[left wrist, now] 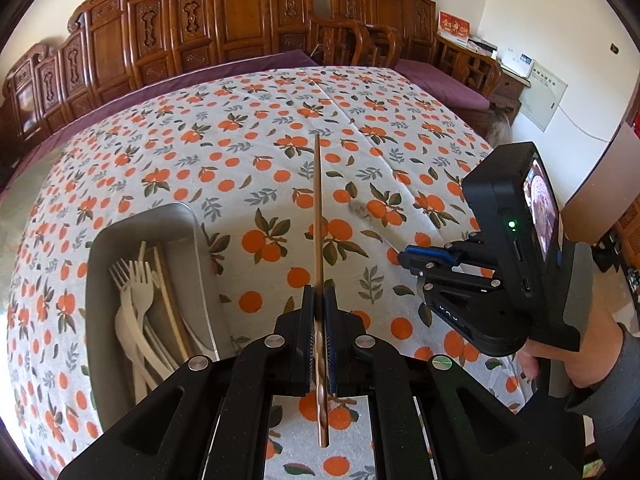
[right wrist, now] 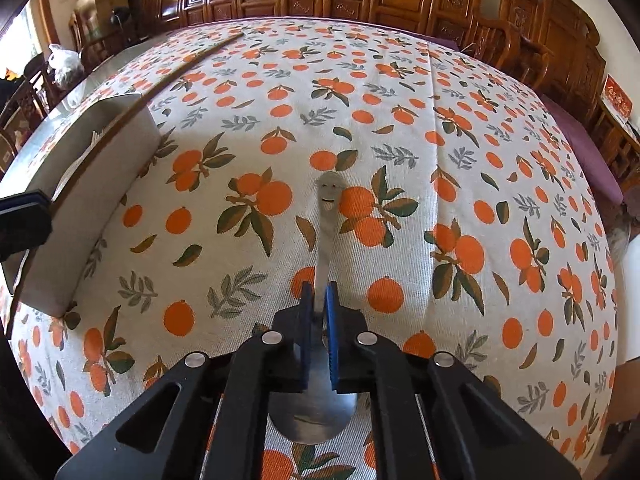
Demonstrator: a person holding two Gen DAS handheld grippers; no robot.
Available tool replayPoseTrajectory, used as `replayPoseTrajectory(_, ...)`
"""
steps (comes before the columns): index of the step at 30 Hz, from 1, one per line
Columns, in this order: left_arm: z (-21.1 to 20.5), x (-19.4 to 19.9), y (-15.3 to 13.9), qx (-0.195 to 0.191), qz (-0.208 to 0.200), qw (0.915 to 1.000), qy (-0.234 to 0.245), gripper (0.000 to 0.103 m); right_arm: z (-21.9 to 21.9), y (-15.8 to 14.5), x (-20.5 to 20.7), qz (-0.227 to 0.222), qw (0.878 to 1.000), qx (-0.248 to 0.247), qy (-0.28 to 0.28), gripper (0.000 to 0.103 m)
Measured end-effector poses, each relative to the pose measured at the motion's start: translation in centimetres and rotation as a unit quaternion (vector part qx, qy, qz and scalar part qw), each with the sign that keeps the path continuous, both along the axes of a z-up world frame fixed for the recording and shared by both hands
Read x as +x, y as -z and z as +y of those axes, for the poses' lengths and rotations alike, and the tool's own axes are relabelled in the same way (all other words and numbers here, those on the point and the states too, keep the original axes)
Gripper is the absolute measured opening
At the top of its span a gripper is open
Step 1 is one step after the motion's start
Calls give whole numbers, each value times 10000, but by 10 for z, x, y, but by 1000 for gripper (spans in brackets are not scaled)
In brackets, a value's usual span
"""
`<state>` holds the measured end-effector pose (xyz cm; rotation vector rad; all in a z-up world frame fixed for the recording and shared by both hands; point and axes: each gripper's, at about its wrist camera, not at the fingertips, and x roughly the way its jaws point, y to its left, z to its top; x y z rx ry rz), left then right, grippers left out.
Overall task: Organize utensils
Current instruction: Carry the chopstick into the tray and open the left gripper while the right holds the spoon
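My left gripper (left wrist: pixel 319 294) is shut on a long copper-coloured chopstick (left wrist: pixel 318 216) that points forward above the tablecloth, just right of the grey tray (left wrist: pixel 192 224). The tray holds white plastic forks (left wrist: pixel 138 276) and wooden chopsticks (left wrist: pixel 170 300). My right gripper (right wrist: pixel 319 292) is shut on a metal spoon (right wrist: pixel 327 208); its face-decorated handle end points forward and its bowl lies under the fingers. In the right wrist view the tray (right wrist: pixel 116 152) is at the left, with the held chopstick (right wrist: pixel 168 76) crossing above it. The right gripper (left wrist: pixel 408 258) shows at the right of the left wrist view.
The table wears a white cloth printed with oranges (right wrist: pixel 400 120). Carved wooden chairs and screens (left wrist: pixel 224 20) line the far side. A purple cushioned bench (left wrist: pixel 440 80) stands at the far right. A white bag (right wrist: pixel 64 62) lies at the far left.
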<state>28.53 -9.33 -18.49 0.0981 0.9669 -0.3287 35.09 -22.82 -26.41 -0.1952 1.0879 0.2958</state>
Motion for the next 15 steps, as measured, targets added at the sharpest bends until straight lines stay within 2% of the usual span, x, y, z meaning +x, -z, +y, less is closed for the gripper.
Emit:
replayPoseTrajectory(6,12,-5,-9,87,-120,9999,-79,4,3,-1,-8,17,10000,28,1,7)
replayPoseTrajectory(15,46,-8,-15,219,-180,9991,-310,4,12,-24,-21,-169,9996,206,-67,7)
